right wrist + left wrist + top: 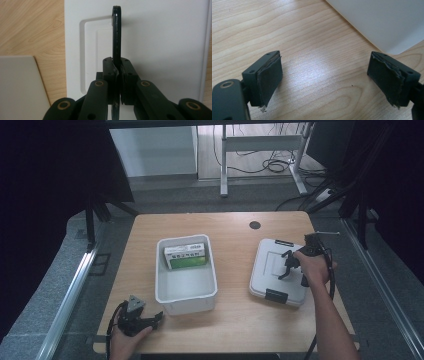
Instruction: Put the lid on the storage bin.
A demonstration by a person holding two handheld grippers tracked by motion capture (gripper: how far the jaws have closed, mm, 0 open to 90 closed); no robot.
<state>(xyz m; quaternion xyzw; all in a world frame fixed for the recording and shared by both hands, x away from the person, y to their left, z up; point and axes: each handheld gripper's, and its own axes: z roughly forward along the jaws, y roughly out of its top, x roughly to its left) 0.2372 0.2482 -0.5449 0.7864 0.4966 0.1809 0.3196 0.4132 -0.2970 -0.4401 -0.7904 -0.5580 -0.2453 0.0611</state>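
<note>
A white bin (187, 304) stands mid-table with a green and white box (186, 256) lying inside at its far end. To its right a white lid (270, 272) lies flat. Its black handle (116, 32) is swung up on edge, and my right gripper (117, 66) is shut on it, seen from above over the lid (289, 265). My left gripper (156, 316) rests low at the table's front left, open, its jaws (324, 82) over bare wood. The bin's near corner (382, 22) lies just beyond it.
Black latches sit at the lid's near edge (276, 295) and far edge (284, 242). A round black grommet (255, 225) marks the table's back. Bare wood separates bin and lid. The bin's wall (20, 87) appears left of the right gripper. Desk legs and cables lie on the floor beyond.
</note>
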